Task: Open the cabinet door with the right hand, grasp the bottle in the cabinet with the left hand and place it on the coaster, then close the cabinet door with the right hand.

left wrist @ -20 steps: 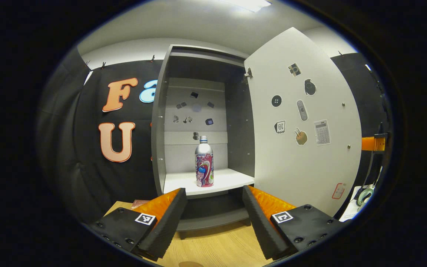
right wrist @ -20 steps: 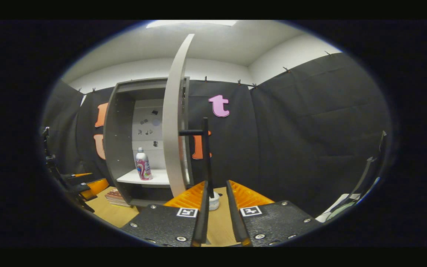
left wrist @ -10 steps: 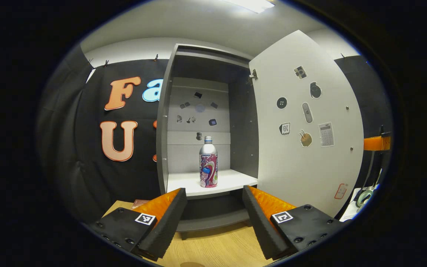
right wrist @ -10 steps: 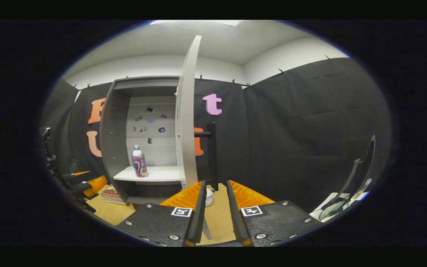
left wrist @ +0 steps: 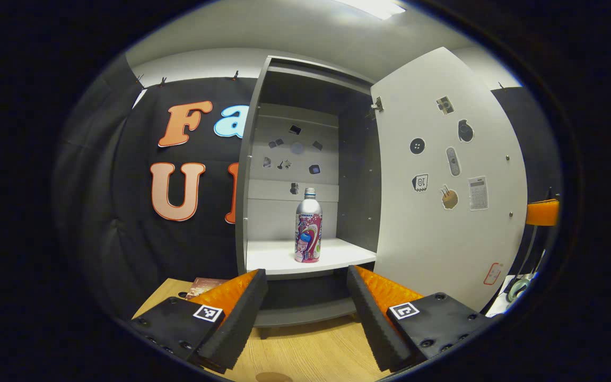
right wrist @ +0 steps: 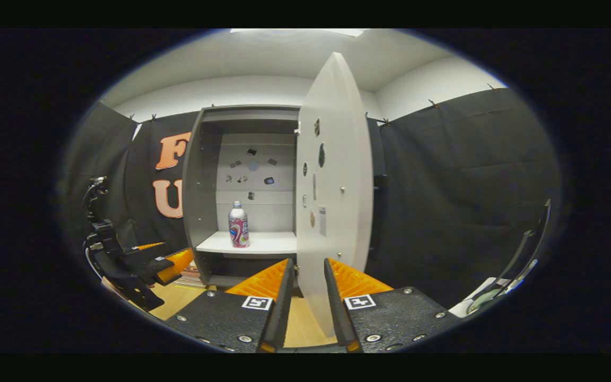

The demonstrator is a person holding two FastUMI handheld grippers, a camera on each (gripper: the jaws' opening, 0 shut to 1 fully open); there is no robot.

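Your left gripper has its jaws spread wide, nothing between them. The bottle stands upright on the white shelf straight ahead of it, inside the cabinet. The cabinet door is swung open to that gripper's right. Your right gripper has its jaws apart with a narrow gap; the door's lower edge shows in that gap, contact unclear.

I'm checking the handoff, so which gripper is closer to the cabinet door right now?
Right. The right gripper sits at the cabinet door's lower edge; the left gripper faces the shelf, left of it.
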